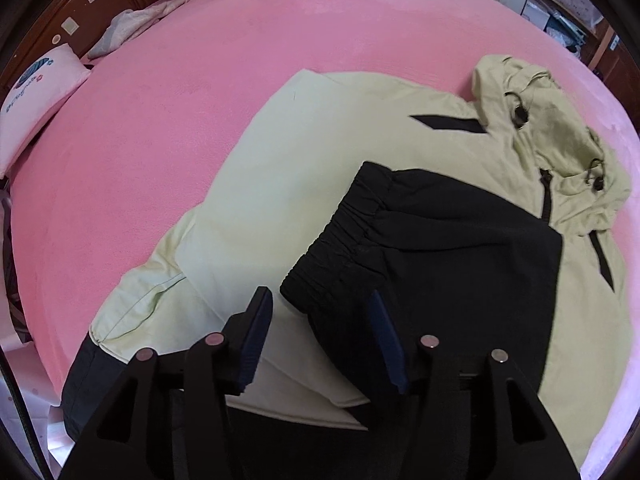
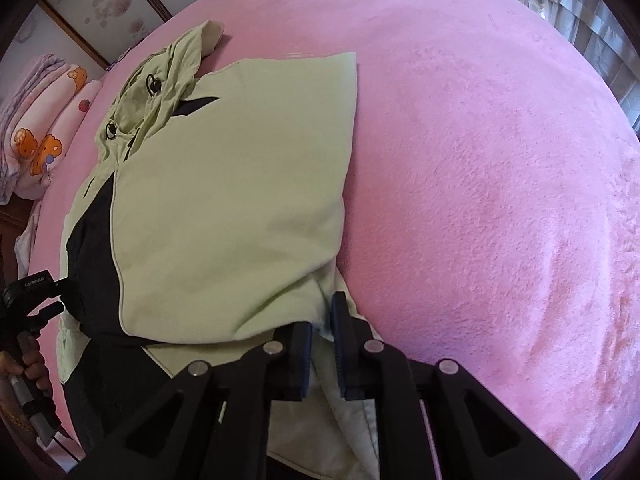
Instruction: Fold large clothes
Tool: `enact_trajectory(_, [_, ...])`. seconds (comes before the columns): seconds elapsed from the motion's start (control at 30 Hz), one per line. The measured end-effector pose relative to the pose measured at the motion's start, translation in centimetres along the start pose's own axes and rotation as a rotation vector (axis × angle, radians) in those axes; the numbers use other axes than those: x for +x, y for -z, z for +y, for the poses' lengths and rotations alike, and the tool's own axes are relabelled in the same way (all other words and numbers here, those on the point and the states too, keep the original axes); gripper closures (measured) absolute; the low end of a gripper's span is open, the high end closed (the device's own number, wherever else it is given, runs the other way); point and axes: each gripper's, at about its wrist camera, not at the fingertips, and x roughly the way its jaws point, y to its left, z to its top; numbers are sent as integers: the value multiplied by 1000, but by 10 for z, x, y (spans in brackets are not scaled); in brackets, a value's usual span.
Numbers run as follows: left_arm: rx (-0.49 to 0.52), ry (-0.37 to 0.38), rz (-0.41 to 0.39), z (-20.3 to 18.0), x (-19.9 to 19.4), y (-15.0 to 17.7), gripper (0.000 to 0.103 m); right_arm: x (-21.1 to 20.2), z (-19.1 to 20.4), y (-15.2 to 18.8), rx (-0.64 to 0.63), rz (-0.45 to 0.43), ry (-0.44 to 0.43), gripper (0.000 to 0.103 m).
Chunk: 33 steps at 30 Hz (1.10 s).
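On pink bed [image 1: 240,60]: one jacket [image 1: 280,184]; left gripper [image 1: 318,340] agape, empty; right gripper [image 2: 322,354] seemingly pinching hem.

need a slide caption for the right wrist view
Right gripper pinches the pale green fabric of a green-and-black hooded jacket, partly folded on a pink bedspread.

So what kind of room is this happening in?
Most likely a bedroom: the jacket lies on a bed under a pink fleece sheet, with a wooden headboard and cartoon-print bedding at the edge.
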Motion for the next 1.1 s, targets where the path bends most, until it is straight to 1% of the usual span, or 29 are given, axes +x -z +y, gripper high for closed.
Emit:
enact_trajectory(0.07, [29,21,-16,-3,-14,1,47,-9,3,2,-11,3,22,91])
enact_trajectory(0.1, [47,31,-33,-4,-21,3,47,-13,6,4,-29,6,38,91])
enact_trajectory(0.17, [100,62,-58,-12,-36,6,45,-21,11,8,-57,5,40,91])
enact_trajectory(0.23, [152,108,-83,-16,-50,9,45,-31,16,12,-70,-13,0,91])
enact_trajectory(0.33, [219,211,-110,-35,-67,15,45,-45,31,12,-107,-70,-63,91])
enact_trajectory(0.47, [272,355,-146,-67,-78,19,45,-43,63,-5,-210,-149,-148,91])
enact_trajectory(0.53, [294,388,-154,-83,-77,17,45,-32,81,-20,-252,-184,-191,91])
enact_trajectory(0.57, [306,399,-153,-91,-75,15,48,-26,89,-28,-264,-196,-202,91])
enact_trajectory(0.6, [327,416,-151,-102,-72,13,52,-20,97,-36,-277,-214,-218,91])
enact_trajectory(0.63, [340,425,-149,-109,-70,14,63,-15,104,-42,-286,-231,-230,91])
enact_trajectory(0.67, [355,424,-138,-116,-66,12,71,-10,111,-50,-298,-244,-231,92])
enact_trajectory(0.7, [367,421,-120,-123,-61,10,75,-3,119,-58,-310,-253,-229,93])
enact_trajectory(0.73, [373,432,-104,-129,-55,8,81,2,124,-64,-316,-262,-236,97])
enact_trajectory(0.77, [372,444,-94,-134,-48,6,83,7,129,-71,-317,-275,-246,98])
enact_trajectory(0.8, [361,442,-81,-138,-43,4,84,13,133,-78,-316,-287,-258,99])
enact_trajectory(0.83, [360,453,-57,-141,-35,3,88,18,137,-84,-316,-297,-267,100])
enact_trajectory(0.9, [355,473,-11,-148,-25,1,89,28,143,-95,-324,-298,-273,103])
enact_trajectory(1.03, [358,503,54,-162,-1,-1,93,54,147,-109,-315,-230,-294,103])
enact_trajectory(1.1, [363,481,65,-168,11,-1,93,67,149,-111,-314,-196,-297,103])
